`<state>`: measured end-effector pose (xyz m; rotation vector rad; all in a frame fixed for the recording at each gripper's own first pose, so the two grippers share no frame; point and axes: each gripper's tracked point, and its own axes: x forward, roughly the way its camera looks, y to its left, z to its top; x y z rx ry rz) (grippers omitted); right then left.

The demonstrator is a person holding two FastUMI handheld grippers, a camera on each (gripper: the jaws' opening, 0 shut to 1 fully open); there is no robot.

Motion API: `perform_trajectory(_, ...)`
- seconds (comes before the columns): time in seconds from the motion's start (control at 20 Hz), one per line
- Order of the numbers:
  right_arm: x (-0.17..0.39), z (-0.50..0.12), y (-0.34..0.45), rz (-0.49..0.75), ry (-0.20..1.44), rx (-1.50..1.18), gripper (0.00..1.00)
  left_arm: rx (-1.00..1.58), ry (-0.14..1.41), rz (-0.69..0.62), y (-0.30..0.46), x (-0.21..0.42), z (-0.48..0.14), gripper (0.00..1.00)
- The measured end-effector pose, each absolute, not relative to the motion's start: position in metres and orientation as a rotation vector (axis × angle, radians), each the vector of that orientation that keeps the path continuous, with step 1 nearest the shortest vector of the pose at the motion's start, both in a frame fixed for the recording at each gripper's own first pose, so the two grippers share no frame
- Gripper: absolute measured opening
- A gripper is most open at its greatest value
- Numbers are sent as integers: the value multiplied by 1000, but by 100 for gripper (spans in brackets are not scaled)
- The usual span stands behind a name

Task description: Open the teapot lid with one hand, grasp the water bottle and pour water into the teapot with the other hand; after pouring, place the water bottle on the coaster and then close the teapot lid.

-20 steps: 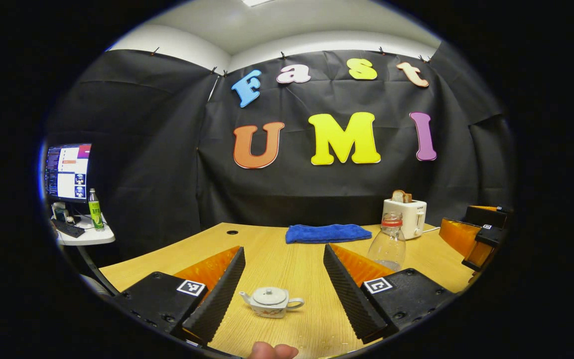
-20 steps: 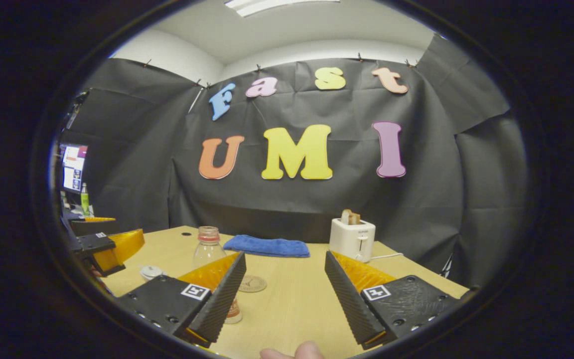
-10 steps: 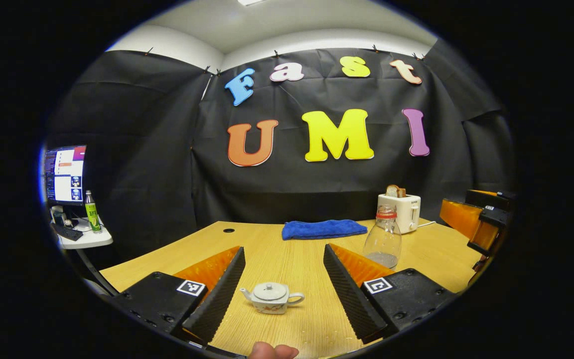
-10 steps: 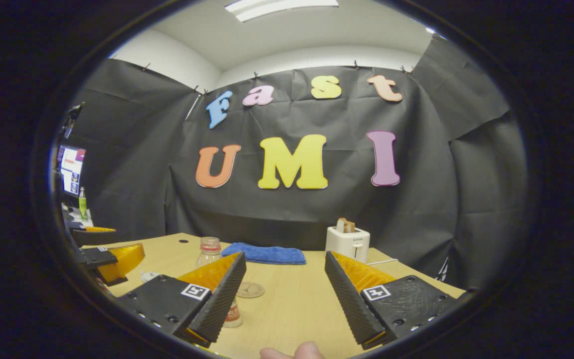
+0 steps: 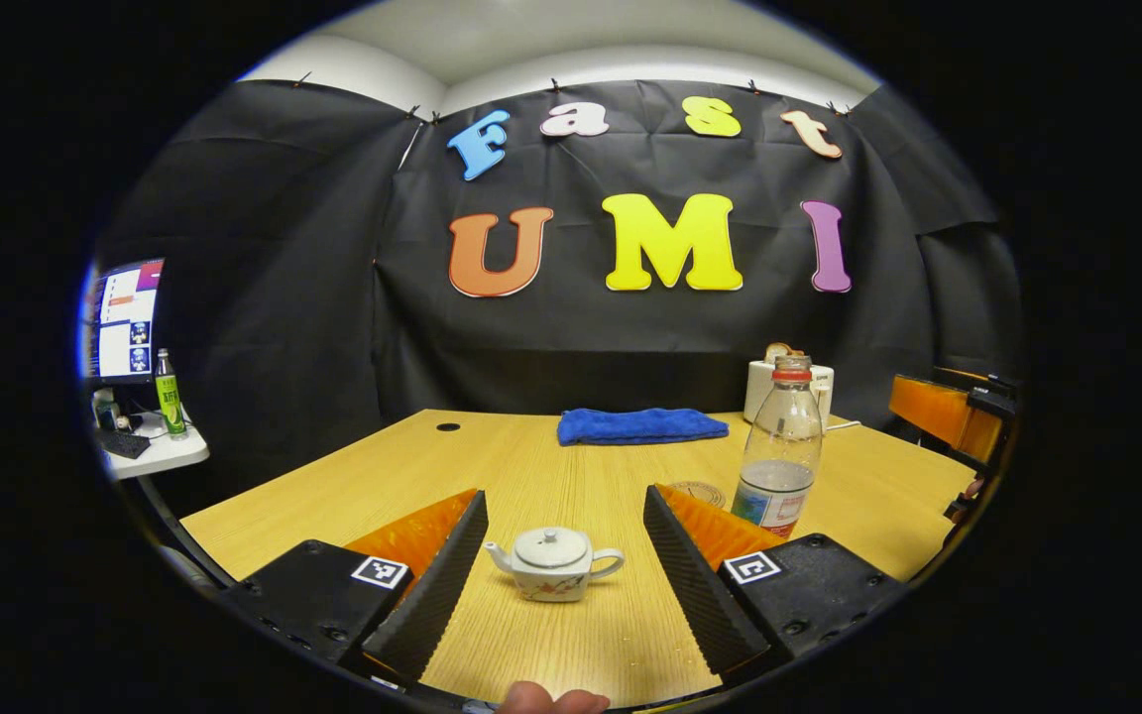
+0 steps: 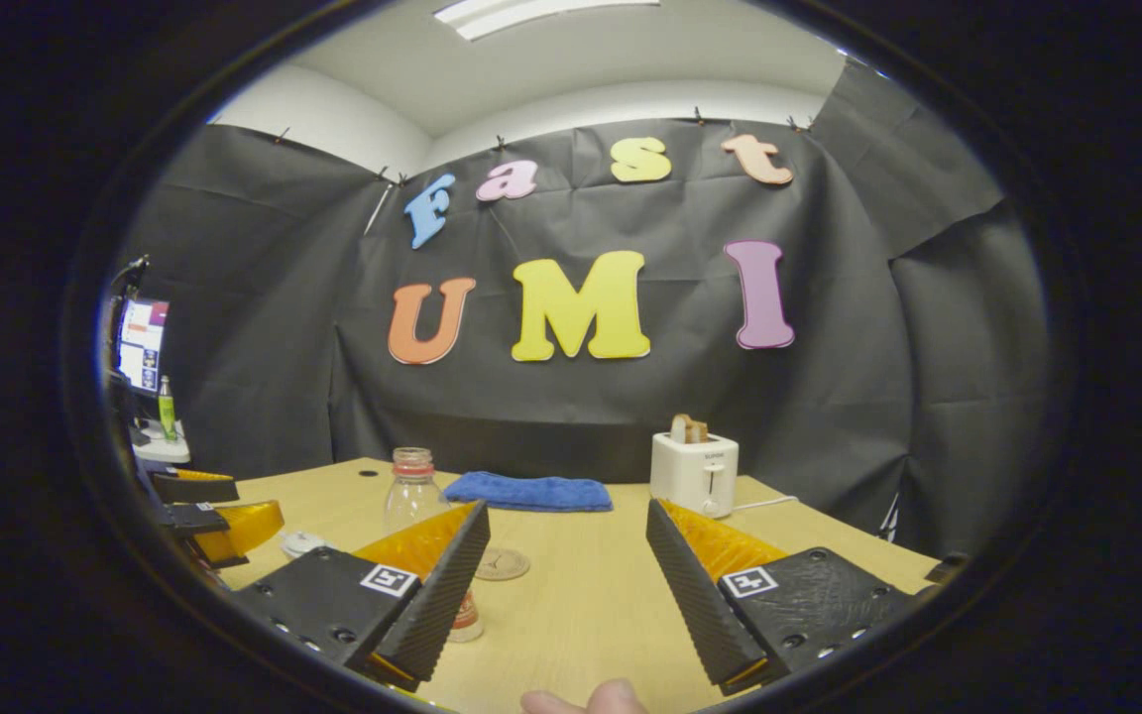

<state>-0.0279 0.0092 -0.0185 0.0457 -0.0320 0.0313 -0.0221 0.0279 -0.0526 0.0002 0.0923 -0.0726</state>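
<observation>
So far nothing of the task looks done: the teapot stands on the wooden table with its lid seated, spout to the left and handle to the right in the left gripper view, and no finger touches it. The water bottle stands upright just right of and beyond the teapot, cap off or not I cannot tell, with only a little water low in it; the coaster lies bare beside its foot, between bottle and teapot. By my reckoning all steps remain: lifting the lid, grasping and pouring, setting the bottle on the coaster, closing the lid. The left gripper hangs low over the near table edge with its fingers spread wide, the teapot framed between them but a little ahead, which suggests it is lined up for the lid. The right gripper is likewise spread wide and holds nothing; in its view the bottle sits behind its left finger and the coaster lies ahead between the fingers. Farther back lie a blue towel and a white toaster holding a slice of bread.
</observation>
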Motion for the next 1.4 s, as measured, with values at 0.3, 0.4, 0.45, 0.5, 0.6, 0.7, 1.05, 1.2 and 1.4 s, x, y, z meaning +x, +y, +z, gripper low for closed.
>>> perform_trajectory(0.3, -34, -45, 5, 31, 52, 53, 95, 58, 188, -85, 26, 5, -77, 83)
perform_trajectory(0.4, -36, -45, 0, 24, 56, 50, 97, 64, 221, -86, 27, 10, -85, 76)
perform_trajectory(0.45, -36, -45, -3, 21, 59, 45, 97, 59, 234, -87, 27, 14, -89, 74)
perform_trajectory(0.5, -35, -47, -7, 15, 60, 41, 97, 55, 245, -86, 28, 16, -91, 70)
perform_trajectory(0.6, -34, -48, -12, 7, 64, 42, 95, 53, 265, -66, 35, 23, -97, 61)
perform_trajectory(0.7, -32, -51, -13, 2, 74, 38, 95, 43, 285, -47, 40, 28, -103, 51)
perform_trajectory(1.05, -25, -58, -8, 14, 88, 29, 95, 46, 310, -69, 42, 30, -112, 29)
perform_trajectory(1.2, -24, -59, -7, 12, 91, 25, 95, 71, 316, -92, 39, 31, -112, 20)
perform_trajectory(1.4, -24, -61, -7, 14, 90, 21, 95, 101, 305, -98, 37, 32, -110, 5)
